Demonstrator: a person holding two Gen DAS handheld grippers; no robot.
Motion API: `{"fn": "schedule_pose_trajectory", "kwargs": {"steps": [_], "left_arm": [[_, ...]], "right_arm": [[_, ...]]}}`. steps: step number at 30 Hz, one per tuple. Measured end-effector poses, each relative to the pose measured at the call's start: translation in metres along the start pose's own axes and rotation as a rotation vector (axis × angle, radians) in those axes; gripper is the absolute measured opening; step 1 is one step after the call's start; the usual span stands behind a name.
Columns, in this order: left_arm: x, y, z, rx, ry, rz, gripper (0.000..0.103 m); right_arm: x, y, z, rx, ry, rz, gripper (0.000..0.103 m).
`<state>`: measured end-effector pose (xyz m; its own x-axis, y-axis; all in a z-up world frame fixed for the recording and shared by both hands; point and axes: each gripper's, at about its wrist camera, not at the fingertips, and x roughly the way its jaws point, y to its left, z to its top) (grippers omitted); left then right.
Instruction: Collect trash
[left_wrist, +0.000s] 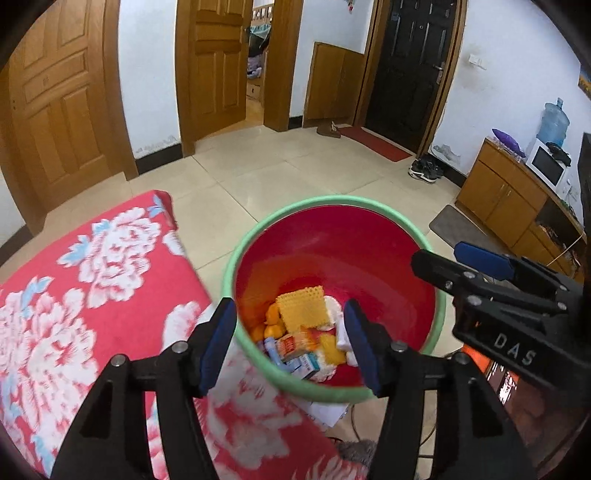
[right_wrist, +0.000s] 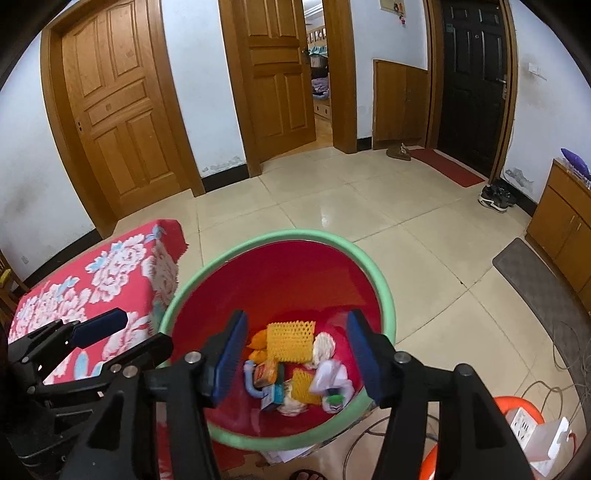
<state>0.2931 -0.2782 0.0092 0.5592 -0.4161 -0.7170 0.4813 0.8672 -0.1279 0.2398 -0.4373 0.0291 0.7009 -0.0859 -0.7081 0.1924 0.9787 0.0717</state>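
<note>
At the left stood a low table draped in a red cloth printed with white flowers (left_wrist: 85, 295), its near right corner just beside a round red plastic bin with a pale green rim (left_wrist: 332, 201). The left gripper (left_wrist: 291, 341) hung above the near left part of that bin, its blue-padded jaws standing apart with nothing clamped between them. In the bottom of the bin lay the collected trash: a yellow foam fruit net (left_wrist: 301, 308), orange peel pieces (left_wrist: 271, 321) at its left, a small orange and blue carton (left_wrist: 299, 352) nearer, and crumpled white tissue (left_wrist: 332, 306) at the right. The right gripper (right_wrist: 295, 354) hovered over the same bin, its jaws likewise parted and empty, with a blurred white plastic wrapper (right_wrist: 330, 378) showing below, among the other trash. Farther right, a grey floor mat (right_wrist: 532, 284) lay on the cream tiled floor (right_wrist: 369, 206), and an orange plastic stool (right_wrist: 517, 406) stood at the near right.
</note>
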Motion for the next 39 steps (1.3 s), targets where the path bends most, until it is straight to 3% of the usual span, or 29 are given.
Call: {"fn": "schedule_pose_trajectory", "kwargs": {"steps": [3,14,17,20,23,30,39], "left_arm": [[-0.021,0.006,-0.014,0.004,0.001,0.010,0.070],[-0.097,0.054,-0.090,-0.041,0.011,0.068,0.073],[-0.117,0.067,-0.106,-0.044,-0.049,0.072,0.074],[-0.129,0.075,-0.117,-0.022,-0.198,0.066,0.079],[-0.129,0.078,-0.121,0.000,-0.266,0.079,0.079],[-0.133,0.078,-0.122,-0.002,-0.342,0.074,0.092],[-0.123,0.079,-0.120,-0.010,-0.286,0.138,0.099]], "right_arm": [[-0.015,0.012,-0.007,-0.010,-0.007,0.006,0.064],[-0.064,0.082,-0.067,-0.048,0.039,-0.007,0.075],[-0.077,0.094,-0.080,-0.021,0.003,-0.029,0.075],[-0.088,0.099,-0.091,0.017,-0.072,-0.055,0.076],[-0.093,0.103,-0.099,0.049,-0.166,-0.094,0.080],[-0.095,0.105,-0.106,0.073,-0.235,-0.152,0.081],[-0.081,0.119,-0.117,0.022,-0.192,-0.178,0.082]]}}
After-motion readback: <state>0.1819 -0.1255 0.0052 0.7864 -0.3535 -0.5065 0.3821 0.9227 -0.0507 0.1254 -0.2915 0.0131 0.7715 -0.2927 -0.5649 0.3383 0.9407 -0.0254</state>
